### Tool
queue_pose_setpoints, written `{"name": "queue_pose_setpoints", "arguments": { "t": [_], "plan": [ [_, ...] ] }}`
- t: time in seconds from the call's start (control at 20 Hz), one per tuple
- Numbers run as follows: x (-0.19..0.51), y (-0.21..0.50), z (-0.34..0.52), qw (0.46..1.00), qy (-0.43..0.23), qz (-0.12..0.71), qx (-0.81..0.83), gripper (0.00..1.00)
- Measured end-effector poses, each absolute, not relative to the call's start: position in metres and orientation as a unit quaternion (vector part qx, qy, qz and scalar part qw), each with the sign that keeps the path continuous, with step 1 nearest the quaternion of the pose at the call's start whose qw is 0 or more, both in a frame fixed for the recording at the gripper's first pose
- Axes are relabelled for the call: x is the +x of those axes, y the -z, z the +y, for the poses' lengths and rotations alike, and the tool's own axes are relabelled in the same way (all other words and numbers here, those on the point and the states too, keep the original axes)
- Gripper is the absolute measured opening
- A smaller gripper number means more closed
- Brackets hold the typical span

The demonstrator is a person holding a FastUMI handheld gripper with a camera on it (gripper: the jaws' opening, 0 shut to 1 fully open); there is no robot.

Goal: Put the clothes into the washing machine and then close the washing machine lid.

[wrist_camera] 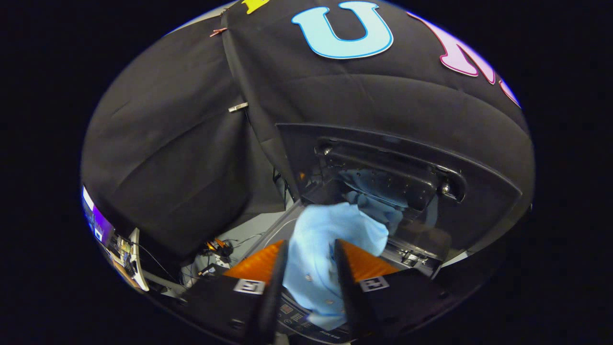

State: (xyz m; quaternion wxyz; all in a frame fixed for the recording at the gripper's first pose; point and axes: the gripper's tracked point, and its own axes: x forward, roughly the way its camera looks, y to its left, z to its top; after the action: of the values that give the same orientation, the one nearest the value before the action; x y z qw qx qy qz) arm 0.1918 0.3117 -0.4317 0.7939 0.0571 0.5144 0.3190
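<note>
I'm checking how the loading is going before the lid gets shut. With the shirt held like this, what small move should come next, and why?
Probably carry it a little further forward and down, then open the fingers. The gripper is shut on the light blue shirt, which hangs between the fingers just short of the washing machine's open lid, above the control panel.
</note>
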Motion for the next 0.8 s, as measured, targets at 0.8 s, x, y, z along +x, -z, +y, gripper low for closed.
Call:
{"name": "queue_pose_setpoints", "arguments": {
  "t": [0.8],
  "plan": [
    [0.277,0.326,0.301,0.916,-0.292,0.259,0.096,0.99]
  ]
}}
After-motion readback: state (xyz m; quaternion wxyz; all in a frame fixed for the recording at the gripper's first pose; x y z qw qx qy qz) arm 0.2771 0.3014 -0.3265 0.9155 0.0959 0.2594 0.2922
